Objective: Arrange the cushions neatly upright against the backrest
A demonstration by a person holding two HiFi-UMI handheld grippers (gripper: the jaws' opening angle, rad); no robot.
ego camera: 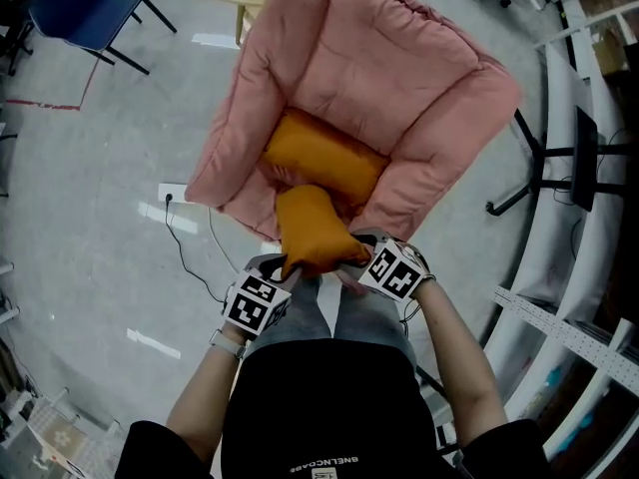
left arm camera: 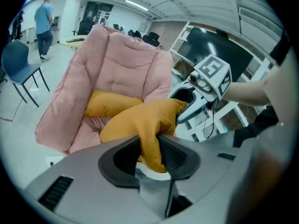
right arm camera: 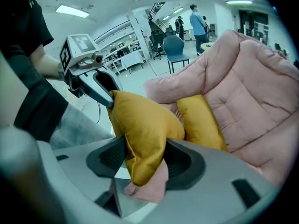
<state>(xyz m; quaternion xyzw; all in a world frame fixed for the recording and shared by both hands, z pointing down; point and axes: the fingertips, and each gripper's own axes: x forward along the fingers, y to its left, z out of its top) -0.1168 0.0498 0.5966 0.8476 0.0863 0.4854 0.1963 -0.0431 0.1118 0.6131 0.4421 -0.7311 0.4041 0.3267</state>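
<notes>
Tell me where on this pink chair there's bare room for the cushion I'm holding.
The backrest above the lying cushion is bare padding from side to side. Lower down it is crowded: that cushion fills the width, and the held cushion covers the front.

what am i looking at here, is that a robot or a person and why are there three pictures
It is a person, not a robot. They hold a two-jaw gripper in each hand; the cubes with square markers are parts of those tools.

The head view comes from a camera on the person's head, looking down. The left and right gripper views come from cameras riding on each tool, looking along its jaws.

On the floor stands a pink padded chair. An orange cushion lies across its seat. The left gripper and the right gripper are each clamped on one end of a second cushion, held at the chair's front edge. A bit of pink fabric also shows in the right gripper's jaws.
</notes>
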